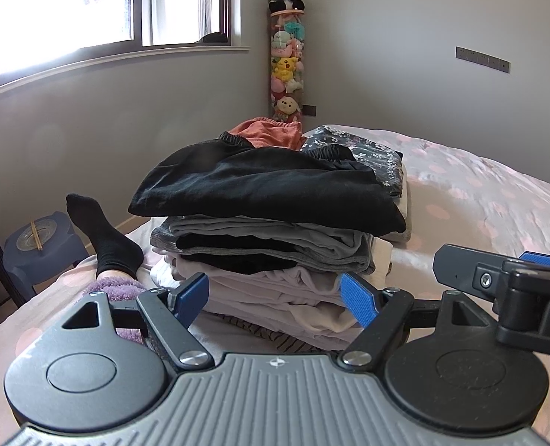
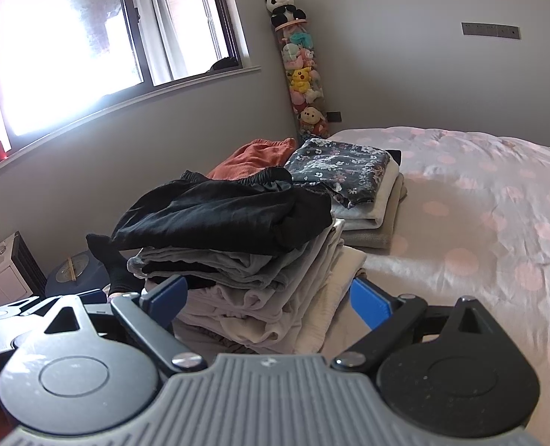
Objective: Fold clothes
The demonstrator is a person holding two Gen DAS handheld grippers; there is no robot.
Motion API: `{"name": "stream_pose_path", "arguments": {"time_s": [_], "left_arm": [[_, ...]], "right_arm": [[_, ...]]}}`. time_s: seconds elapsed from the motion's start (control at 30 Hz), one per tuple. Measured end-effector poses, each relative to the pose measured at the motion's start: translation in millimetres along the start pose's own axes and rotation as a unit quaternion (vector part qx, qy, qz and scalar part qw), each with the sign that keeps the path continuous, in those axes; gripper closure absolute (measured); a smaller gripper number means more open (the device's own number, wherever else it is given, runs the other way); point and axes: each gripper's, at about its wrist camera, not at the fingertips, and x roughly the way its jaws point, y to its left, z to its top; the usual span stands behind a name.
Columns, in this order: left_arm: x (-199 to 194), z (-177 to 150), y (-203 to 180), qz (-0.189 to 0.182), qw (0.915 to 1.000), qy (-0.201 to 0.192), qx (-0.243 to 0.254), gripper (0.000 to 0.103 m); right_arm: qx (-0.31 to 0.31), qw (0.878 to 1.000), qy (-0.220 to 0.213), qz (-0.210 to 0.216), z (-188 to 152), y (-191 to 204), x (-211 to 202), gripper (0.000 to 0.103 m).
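Observation:
A tall stack of folded clothes (image 1: 275,260) stands on the bed, with a black garment (image 1: 263,186) on top; it also shows in the right wrist view (image 2: 245,271), black garment (image 2: 222,215) uppermost. My left gripper (image 1: 275,301) is open, its blue pads either side of the stack's lower white layers, holding nothing. My right gripper (image 2: 271,297) is open in front of the same stack, empty; it also shows at the right edge of the left wrist view (image 1: 505,278). Behind lie an orange garment (image 2: 252,158) and a second folded pile topped by dark floral cloth (image 2: 338,171).
The bed has a pink dotted cover (image 2: 479,223). A person's black-socked foot (image 1: 103,234) rests left of the stack. A blue stool (image 1: 40,249) stands by the bed. A tube of plush toys (image 1: 288,55) stands in the corner under a window (image 1: 89,11).

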Motion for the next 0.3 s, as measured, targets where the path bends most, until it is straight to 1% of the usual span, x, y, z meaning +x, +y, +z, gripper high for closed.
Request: {"name": "stream_pose_path", "arguments": {"time_s": [0.3], "left_arm": [[-1.5,-1.8,-1.0,0.000,1.0000,0.000,0.001,0.025]], "right_arm": [[0.003,1.000,0.000,0.001,-1.4,-1.2,-1.1,0.007]]}}
